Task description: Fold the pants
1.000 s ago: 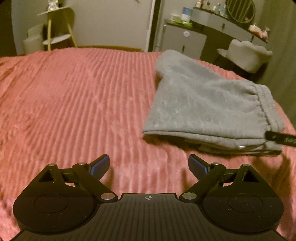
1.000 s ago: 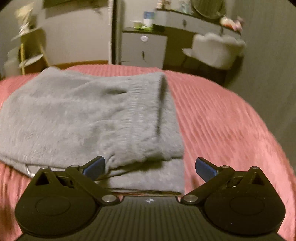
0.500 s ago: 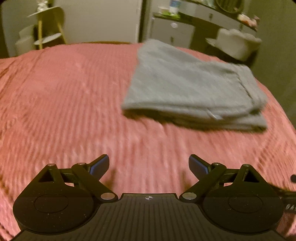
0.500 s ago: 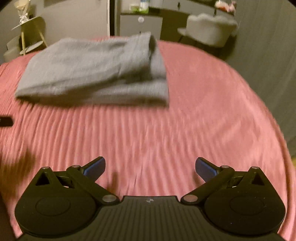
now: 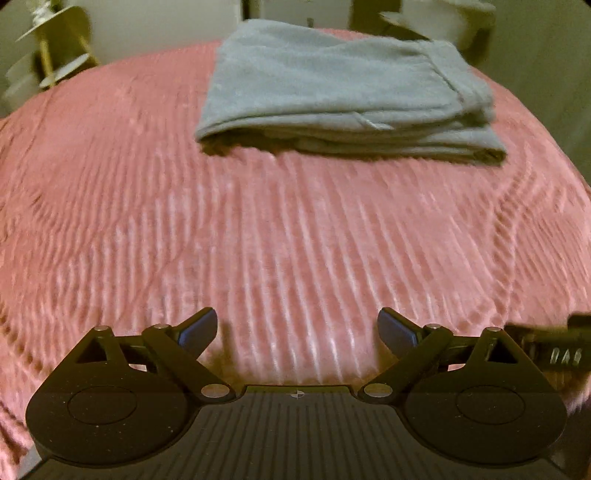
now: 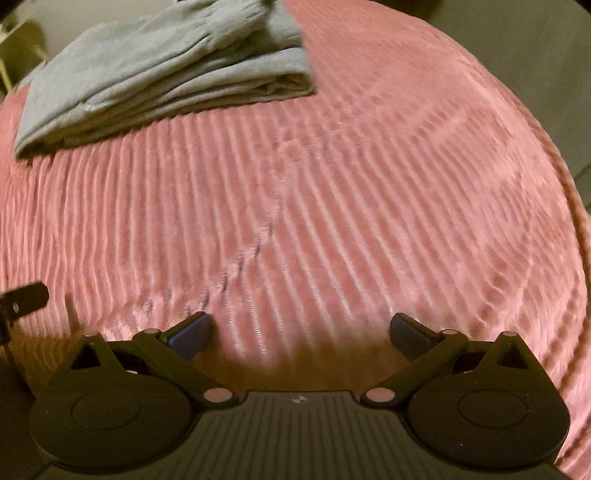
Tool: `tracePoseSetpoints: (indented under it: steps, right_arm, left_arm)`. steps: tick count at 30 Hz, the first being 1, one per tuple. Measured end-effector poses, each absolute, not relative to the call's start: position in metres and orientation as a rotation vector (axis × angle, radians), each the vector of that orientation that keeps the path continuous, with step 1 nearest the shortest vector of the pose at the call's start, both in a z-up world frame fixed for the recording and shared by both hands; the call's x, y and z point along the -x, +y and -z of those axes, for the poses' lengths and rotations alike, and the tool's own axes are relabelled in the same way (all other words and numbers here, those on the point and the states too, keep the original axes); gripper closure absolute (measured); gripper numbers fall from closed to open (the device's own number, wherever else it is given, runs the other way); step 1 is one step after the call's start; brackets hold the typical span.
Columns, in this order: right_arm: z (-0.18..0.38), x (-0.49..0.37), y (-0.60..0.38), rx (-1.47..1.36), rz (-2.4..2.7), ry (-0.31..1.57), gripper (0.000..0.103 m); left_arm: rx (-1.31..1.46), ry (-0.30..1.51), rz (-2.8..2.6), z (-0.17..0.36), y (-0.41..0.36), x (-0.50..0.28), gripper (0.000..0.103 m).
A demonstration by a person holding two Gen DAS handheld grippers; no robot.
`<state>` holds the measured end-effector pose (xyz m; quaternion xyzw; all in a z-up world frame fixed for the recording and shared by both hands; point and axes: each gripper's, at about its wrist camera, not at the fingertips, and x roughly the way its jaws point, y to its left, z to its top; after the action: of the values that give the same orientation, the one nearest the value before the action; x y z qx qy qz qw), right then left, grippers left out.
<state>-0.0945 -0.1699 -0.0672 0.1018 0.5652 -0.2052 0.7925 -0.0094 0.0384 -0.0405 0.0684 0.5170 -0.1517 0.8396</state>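
The grey sweatpants [image 5: 340, 88] lie folded into a flat stack on the far part of the pink ribbed bedspread [image 5: 280, 236]. In the right wrist view the same pants [image 6: 166, 62] sit at the upper left, layered edges facing me. My left gripper [image 5: 297, 328] is open over bare bedspread, well short of the pants, nothing between its fingers. My right gripper [image 6: 301, 332] is open too, equally far back and holding nothing. A dark part of the right gripper [image 5: 554, 350] shows at the left wrist view's right edge.
A yellow tiered side table [image 5: 55, 55] stands past the bed at the far left. A pale chair [image 5: 443, 18] is behind the pants. The bed's right edge [image 6: 569, 206] drops off to the floor. A dark piece of the other gripper [image 6: 22, 299] shows at the left.
Both grippers have pulled back from the folded pants toward the near side of the bed. The right one, earlier right at the stack's edge, is now far from it. The pants stay put.
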Motion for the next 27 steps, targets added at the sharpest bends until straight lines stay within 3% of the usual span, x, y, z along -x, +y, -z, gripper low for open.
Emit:
tracePoseSetpoints:
  steps: [22,27]
  right_arm:
    - [0.027,0.022,-0.141,-0.145,0.357,1.146,0.000]
    - [0.020,0.016,-0.132,-0.100,0.354,1.132,0.000]
  left_arm:
    - [-0.058,1.010,0.286,0.033,0.041,-0.025,0.003]
    - [-0.221,0.997,0.233,0.019,0.030,-0.029,0.003]
